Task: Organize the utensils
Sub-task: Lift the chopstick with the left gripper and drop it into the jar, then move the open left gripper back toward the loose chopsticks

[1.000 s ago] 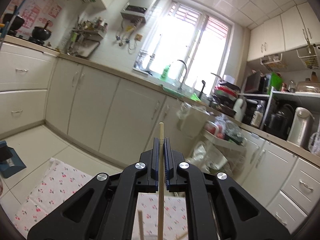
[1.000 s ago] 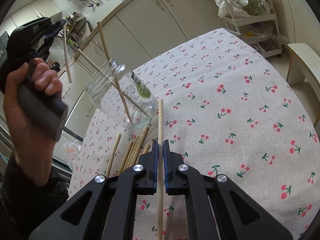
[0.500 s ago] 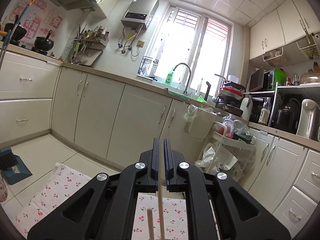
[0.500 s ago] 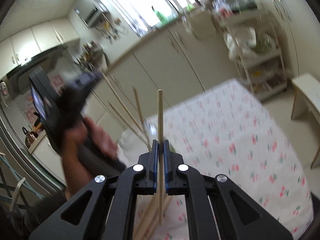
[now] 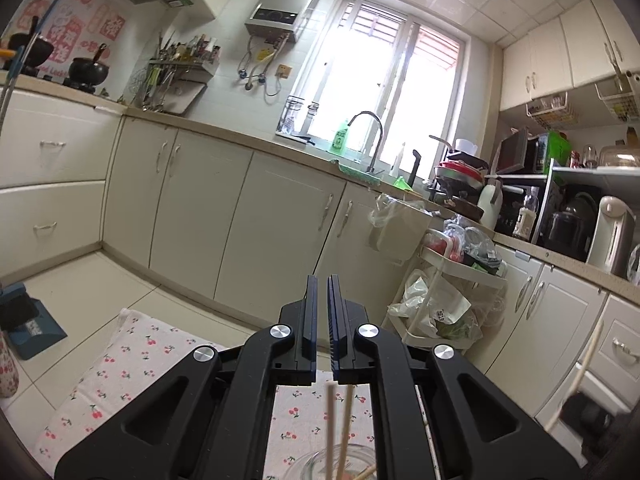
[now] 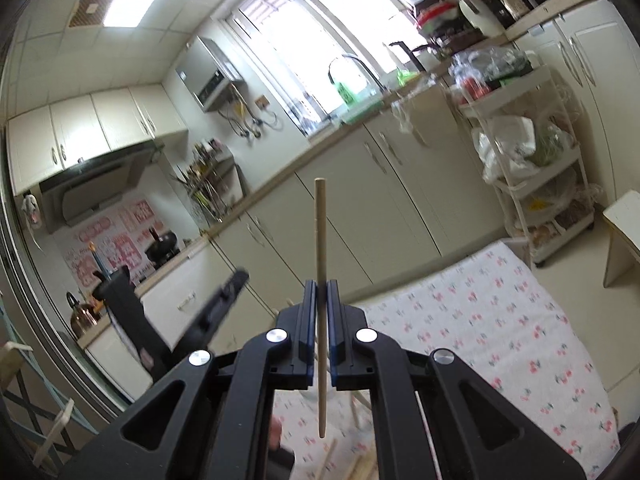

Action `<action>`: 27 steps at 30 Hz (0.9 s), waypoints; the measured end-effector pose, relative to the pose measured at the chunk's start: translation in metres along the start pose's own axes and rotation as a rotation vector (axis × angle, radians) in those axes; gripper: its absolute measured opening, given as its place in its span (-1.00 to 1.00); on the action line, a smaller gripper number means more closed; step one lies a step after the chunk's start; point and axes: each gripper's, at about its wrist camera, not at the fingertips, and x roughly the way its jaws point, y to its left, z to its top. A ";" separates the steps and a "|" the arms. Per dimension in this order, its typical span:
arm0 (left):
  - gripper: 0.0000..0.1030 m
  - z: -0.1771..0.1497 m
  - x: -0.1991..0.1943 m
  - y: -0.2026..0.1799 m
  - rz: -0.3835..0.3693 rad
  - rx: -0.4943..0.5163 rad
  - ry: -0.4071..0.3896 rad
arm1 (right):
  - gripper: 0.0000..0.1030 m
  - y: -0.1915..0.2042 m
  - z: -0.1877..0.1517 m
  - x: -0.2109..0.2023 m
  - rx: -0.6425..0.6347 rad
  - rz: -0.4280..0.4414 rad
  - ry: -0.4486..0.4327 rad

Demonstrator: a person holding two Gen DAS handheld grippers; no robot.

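Note:
My right gripper (image 6: 320, 292) is shut on a pale wooden chopstick (image 6: 320, 240), which stands upright and sticks out above and below the jaws. It hangs over the table with the cherry-print cloth (image 6: 500, 340). Loose chopsticks (image 6: 360, 468) lie on the cloth below it. My left gripper (image 5: 322, 280) is shut, with nothing showing between its tips. Under it stands a glass jar (image 5: 312, 464) holding chopsticks (image 5: 348, 420). In the right wrist view the left gripper (image 6: 224, 300) shows blurred at the left. The right-hand chopstick (image 5: 588, 364) appears at the left wrist view's right edge.
Cream kitchen cabinets (image 5: 280, 232) and a sink counter (image 5: 360, 160) run behind the table. A white cart with plastic bags (image 6: 532, 152) stands at the right, a pale stool (image 6: 624, 224) beside it. A blue dustpan (image 5: 28, 328) lies on the floor at the left.
The right gripper has risen from the table with its chopstick and tilted up to near level. The chopstick that stood up through the left jaws has slid down out of them toward the jar.

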 end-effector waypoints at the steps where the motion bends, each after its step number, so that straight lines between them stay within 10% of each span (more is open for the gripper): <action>1: -0.90 0.003 -0.004 0.004 0.004 -0.005 0.001 | -0.88 0.005 0.004 0.004 -0.007 0.006 -0.020; 8: -0.77 0.010 -0.025 0.021 0.030 -0.003 0.016 | -0.88 0.028 0.008 0.036 -0.109 -0.031 -0.071; 17: 0.00 -0.014 -0.036 0.043 0.093 -0.003 0.140 | -0.88 0.034 -0.032 0.070 -0.225 -0.086 0.076; 27: 0.52 -0.062 -0.048 0.055 0.163 0.073 0.405 | -0.36 0.024 -0.062 0.018 -0.227 -0.207 0.213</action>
